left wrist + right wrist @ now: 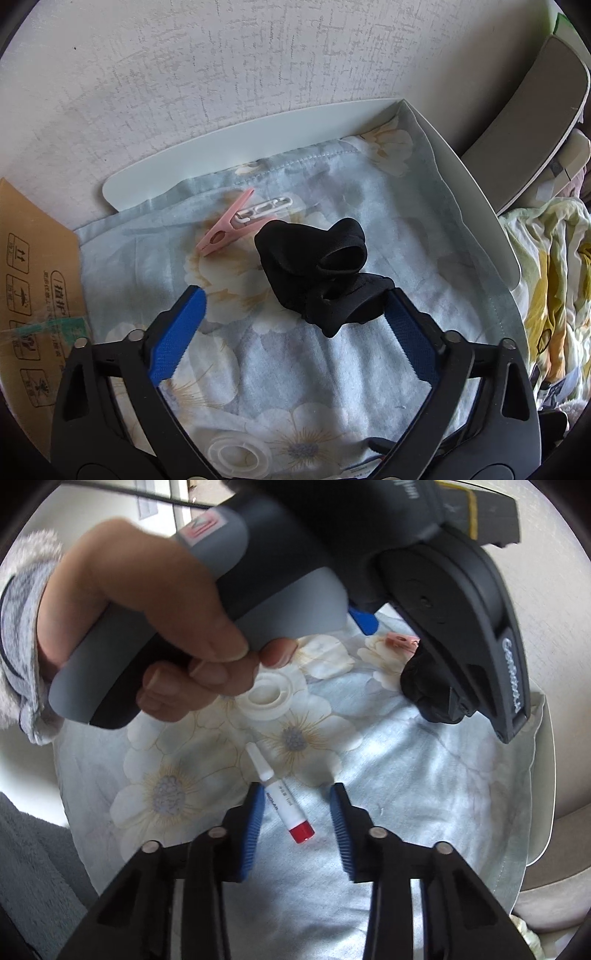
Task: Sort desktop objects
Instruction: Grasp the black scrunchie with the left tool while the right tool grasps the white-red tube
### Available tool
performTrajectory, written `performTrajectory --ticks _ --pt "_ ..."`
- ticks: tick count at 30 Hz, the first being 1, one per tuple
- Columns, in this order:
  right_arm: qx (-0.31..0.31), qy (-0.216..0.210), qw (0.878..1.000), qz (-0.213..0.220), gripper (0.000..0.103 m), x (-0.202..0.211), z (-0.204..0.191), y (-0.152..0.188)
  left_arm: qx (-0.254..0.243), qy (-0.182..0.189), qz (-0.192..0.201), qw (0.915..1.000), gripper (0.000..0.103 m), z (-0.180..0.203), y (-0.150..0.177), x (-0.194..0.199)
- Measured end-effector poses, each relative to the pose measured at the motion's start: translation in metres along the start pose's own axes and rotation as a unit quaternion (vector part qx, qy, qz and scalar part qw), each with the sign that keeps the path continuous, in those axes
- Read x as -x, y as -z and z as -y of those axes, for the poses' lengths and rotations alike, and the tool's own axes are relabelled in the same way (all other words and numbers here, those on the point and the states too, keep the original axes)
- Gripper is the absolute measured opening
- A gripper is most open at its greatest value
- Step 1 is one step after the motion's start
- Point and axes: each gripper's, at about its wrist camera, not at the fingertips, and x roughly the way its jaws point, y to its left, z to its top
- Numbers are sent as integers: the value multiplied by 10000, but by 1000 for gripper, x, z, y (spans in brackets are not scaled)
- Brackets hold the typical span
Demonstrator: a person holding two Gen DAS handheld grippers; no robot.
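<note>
A black fabric strap bundle [325, 269] lies on the floral cloth [280, 354]. My left gripper [295, 299] is open, its right blue pad touching the bundle, its left pad clear of it. A pink clothespin [225, 229] and a white clip [264, 211] lie just beyond. A white tape roll [236, 456] sits near the bottom. In the right wrist view, a white tube with a red cap [284, 801] lies between the pads of my open right gripper [297, 797]. The left gripper body [443, 590] and the hand fill the top; the tape roll [269, 698] is below the hand.
A white tray rim [258, 144] borders the cloth at the back and right. A cardboard box [33, 295] stands at the left. A grey-white device [535, 122] and crumpled yellow bedding [554, 280] lie at the right. A textured wall is behind.
</note>
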Motion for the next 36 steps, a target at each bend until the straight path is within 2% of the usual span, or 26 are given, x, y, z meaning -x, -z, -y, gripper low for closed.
performTrajectory --ticks 1,3,4,6,8,9,12,15,25,29,33,36 --pt "11 9 10000 18 29 0 -1 0 -14 -13 -13 10000 85 0 1 -1" --pt "59 20 10000 32 23 1 -3 0 -68 -50 -42 10000 69 0 5 -2" --pt "99 50 9999 39 20 1 -4 0 -88 -44 -65 9999 65 0 6 -3" --pt "208 113 9997 34 15 2 -8 0 -118 23 -121 9999 48 0 11 -5" --pt "289 168 9994 40 11 3 -12 1 -175 18 -95 9998 39 0 15 -4" --pt "311 182 9993 43 11 3 -14 1 -192 56 -74 9998 30 0 16 -3" --pt "327 192 9993 58 11 5 -15 2 -198 134 -63 9997 18 -2 17 0" --pt "198 141 9996 113 11 10 -12 3 -205 134 -21 9997 14 -5 17 4" --pt "-496 48 9986 201 11 22 6 12 -85 351 186 9992 12 -24 13 31" --pt "-855 37 9960 275 11 30 16 15 -44 394 279 9988 12 -13 -3 43" --pt "-1240 34 9916 358 11 38 25 16 19 442 409 9982 12 -8 -3 54" --pt "-1517 49 9875 434 11 53 33 22 91 494 496 9975 12 -24 0 80"
